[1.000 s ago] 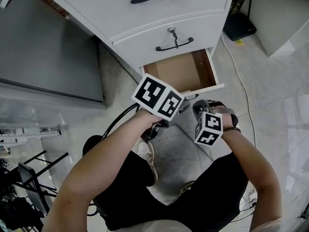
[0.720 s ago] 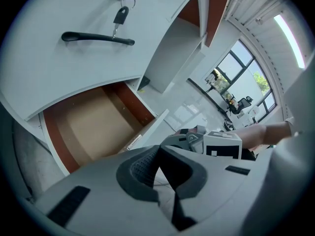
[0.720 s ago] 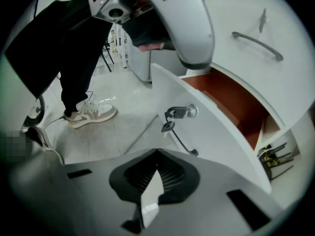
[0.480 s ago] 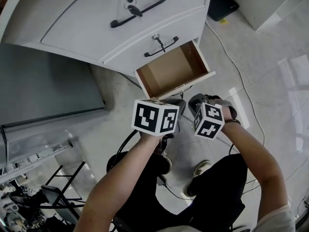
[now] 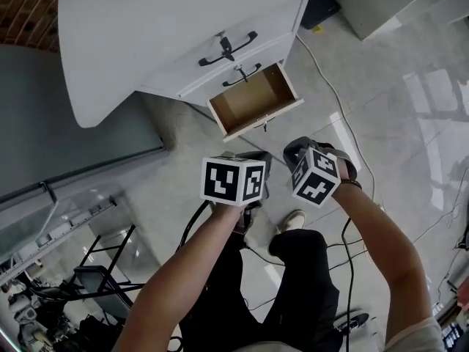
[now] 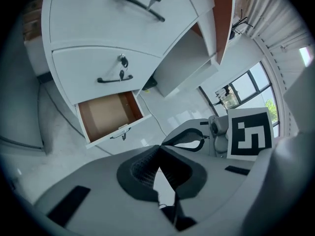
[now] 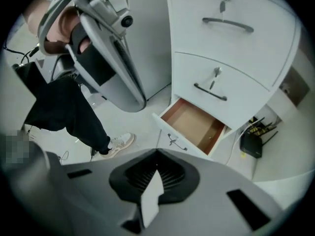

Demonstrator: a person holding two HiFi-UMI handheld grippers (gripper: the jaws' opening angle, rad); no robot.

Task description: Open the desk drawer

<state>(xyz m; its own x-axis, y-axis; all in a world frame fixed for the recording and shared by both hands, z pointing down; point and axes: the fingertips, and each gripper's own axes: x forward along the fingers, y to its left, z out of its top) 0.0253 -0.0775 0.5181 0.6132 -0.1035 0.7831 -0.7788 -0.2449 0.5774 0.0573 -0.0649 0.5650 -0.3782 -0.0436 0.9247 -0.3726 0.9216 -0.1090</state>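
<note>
Looking down, head view: lowest drawer (image 5: 253,101) of the white bench (image 5: 146,42) stands pulled out, empty inside. Left gripper view: left hand-held gripper (image 6: 158,151) jaws together, nothing between them, well apart from the drawer. Right gripper view: right hand-held gripper (image 7: 156,155) likewise closed, empty. Judgement: opening looks done; keep both clear of the drawer front so nothing nudges it shut.

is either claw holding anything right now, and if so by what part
Nothing is held. The left claw and right claw are both shut and empty, well clear of the open drawer.
</note>
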